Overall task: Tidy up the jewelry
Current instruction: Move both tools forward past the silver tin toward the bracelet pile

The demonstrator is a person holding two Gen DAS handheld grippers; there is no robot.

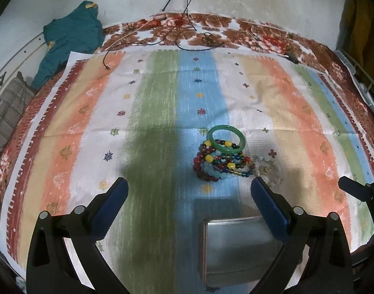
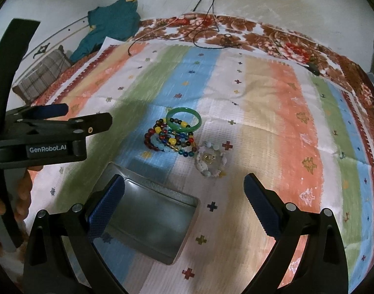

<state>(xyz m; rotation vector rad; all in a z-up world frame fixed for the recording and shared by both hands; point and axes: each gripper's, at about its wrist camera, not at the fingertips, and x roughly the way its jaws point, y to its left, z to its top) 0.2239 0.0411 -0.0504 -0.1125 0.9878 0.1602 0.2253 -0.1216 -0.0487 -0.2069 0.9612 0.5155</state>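
Observation:
A pile of jewelry lies on the striped cloth: a green bangle leans on several coloured bead bracelets. A pale bead bracelet lies just right of them. An open metal tin sits nearer to me, with nothing in it. My left gripper hovers open in front of the pile, the tin beneath it. My right gripper is open over the tin's right part, below the pale bracelet. The left gripper also shows from the side in the right wrist view.
The striped cloth covers a floral bedspread on a bed against a stained wall. A teal garment and a checked pillow lie at the far left. Black cables hang down the wall onto the bed. A hand grips the left handle.

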